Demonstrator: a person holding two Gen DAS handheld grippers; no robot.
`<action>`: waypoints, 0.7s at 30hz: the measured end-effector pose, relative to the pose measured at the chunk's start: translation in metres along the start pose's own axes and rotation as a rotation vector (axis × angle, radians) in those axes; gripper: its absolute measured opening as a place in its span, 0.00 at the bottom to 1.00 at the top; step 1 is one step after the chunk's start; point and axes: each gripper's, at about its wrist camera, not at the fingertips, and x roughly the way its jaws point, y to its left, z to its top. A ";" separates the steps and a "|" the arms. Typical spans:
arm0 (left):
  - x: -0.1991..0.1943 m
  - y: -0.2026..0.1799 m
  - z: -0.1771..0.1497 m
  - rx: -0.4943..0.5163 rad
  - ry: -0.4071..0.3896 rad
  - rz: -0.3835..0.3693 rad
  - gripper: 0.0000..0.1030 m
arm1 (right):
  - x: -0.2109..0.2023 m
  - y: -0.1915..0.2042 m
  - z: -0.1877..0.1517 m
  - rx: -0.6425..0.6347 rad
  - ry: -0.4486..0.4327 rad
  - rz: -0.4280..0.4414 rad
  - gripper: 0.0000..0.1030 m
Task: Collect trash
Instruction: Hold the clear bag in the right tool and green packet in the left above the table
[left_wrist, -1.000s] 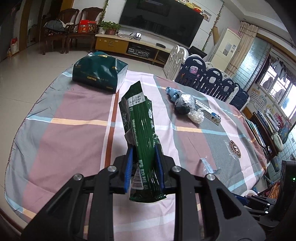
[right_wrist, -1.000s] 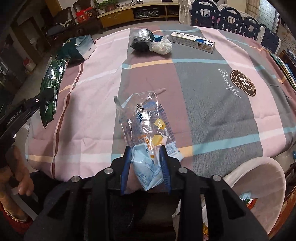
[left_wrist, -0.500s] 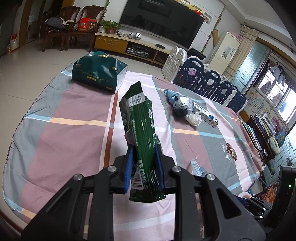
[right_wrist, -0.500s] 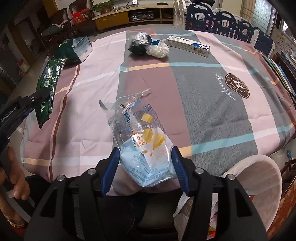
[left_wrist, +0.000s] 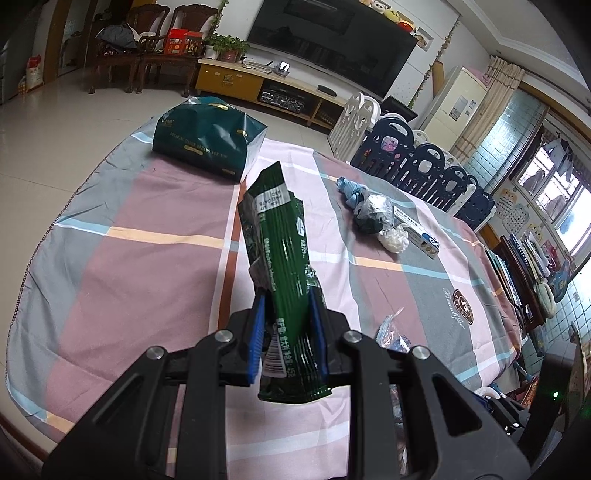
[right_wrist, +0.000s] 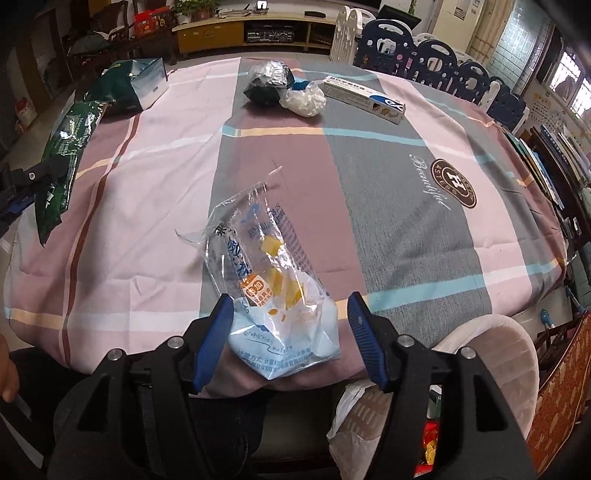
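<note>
Two wrappers are in hand at this moment, one per gripper. The left gripper is clamped narrow on a long, glossy dark-green foil snack packet, which stands up and forward from between its blue pads, above the plaid cloth-covered tabletop. The right gripper has its jaws opening; a crinkled clear plastic bag printed in blue, with yellow crumbs inside, sits between them, its lower end hanging past the tabletop's near edge, and the pads no longer appear to press on it. Just below and to the right of that gripper stands a pale, bag-lined waste bin with colourful scraps already inside, so some rubbish has apparently been collected, though the clear bag looks to be beside the bin's mouth rather than over it. Far ahead of both grippers lie the remaining pieces: a crumpled black and silver bag, a wadded white plastic lump touching it, a bit of blue scrap, and a long white and blue carton just beside them. A dark-green gift bag rests at the far left edge. Judging by this, the job is roughly midway.
</note>
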 end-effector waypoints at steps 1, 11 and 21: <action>0.000 0.000 0.000 0.002 0.000 0.001 0.23 | 0.002 -0.001 -0.001 0.004 0.005 0.004 0.61; 0.000 0.005 0.002 -0.006 -0.001 0.028 0.23 | 0.000 -0.011 -0.001 0.069 0.006 0.041 0.61; 0.003 0.006 0.001 -0.010 0.014 0.042 0.23 | -0.006 -0.020 0.001 0.057 -0.023 0.049 0.67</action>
